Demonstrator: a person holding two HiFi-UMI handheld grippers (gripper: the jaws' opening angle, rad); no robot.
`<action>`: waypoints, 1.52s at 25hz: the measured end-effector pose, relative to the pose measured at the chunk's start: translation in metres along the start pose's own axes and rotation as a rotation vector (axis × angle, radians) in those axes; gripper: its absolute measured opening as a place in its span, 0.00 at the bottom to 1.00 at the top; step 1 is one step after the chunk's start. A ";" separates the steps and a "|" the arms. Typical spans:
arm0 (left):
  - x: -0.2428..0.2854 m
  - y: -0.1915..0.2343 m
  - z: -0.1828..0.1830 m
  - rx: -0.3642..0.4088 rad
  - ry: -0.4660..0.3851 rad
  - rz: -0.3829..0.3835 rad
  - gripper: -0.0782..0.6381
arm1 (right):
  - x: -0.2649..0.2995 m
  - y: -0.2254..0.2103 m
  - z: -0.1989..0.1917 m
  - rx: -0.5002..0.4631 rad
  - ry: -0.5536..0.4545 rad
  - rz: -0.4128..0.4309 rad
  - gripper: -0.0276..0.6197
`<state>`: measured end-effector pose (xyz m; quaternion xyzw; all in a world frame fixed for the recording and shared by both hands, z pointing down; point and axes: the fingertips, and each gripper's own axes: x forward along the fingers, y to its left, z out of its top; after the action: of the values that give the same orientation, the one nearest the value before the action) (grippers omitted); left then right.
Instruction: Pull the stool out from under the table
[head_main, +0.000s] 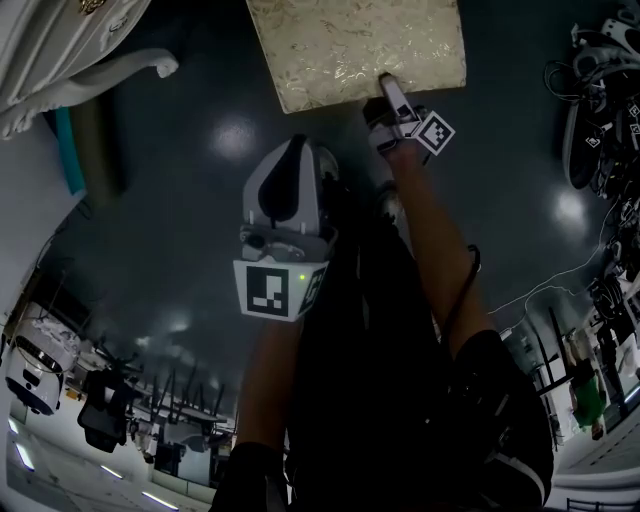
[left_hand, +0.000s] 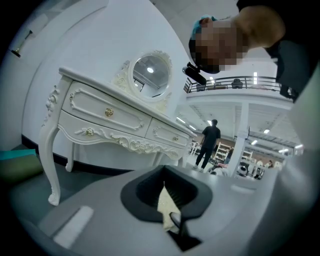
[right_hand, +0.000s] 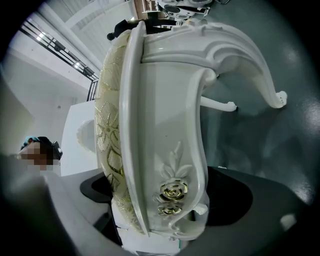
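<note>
The dark, glossy floor (head_main: 180, 250) fills most of the head view and throws back soft spots of ceiling light. At its upper left is the white table (left_hand: 100, 112), a carved dressing piece with curved legs, scrolled trim under the drawers, small gold knobs (left_hand: 109, 112) and an oval mirror (left_hand: 150, 75) on top.

The stool (head_main: 350, 45) stands on open floor, with bare floor between it and the table's edge. Its seat is a square cushion (right_hand: 110, 130) of cream brocade with a leafy gold pattern. It sits in a smooth white frame with a swept, curling leg (right_hand: 250, 65).

The right gripper (head_main: 390, 100) reaches forward on an outstretched arm and is clamped on the frame's near edge, cushion side and underside between its jaws. The left gripper (left_hand: 172, 212) is held up close to the head camera with its jaws drawn together (a pale sliver shows at the slot, and I cannot tell what it is).

A gilt rose (right_hand: 172, 192), moulded in relief with white leaves above it, sits on the frame just past the right jaws.
</note>
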<state>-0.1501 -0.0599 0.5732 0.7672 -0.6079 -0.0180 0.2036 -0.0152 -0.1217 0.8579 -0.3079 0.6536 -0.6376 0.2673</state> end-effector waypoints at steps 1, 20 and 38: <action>-0.005 -0.004 -0.003 0.001 0.004 0.000 0.12 | -0.006 -0.001 -0.003 -0.003 0.002 0.003 0.89; -0.111 -0.091 -0.044 0.019 -0.051 0.065 0.12 | -0.136 -0.004 -0.062 -0.009 0.093 0.020 0.89; -0.175 -0.144 -0.066 0.035 -0.056 0.074 0.12 | -0.216 -0.005 -0.089 -0.016 0.130 0.021 0.89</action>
<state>-0.0441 0.1496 0.5472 0.7468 -0.6417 -0.0212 0.1734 0.0628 0.0985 0.8577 -0.2612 0.6777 -0.6484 0.2283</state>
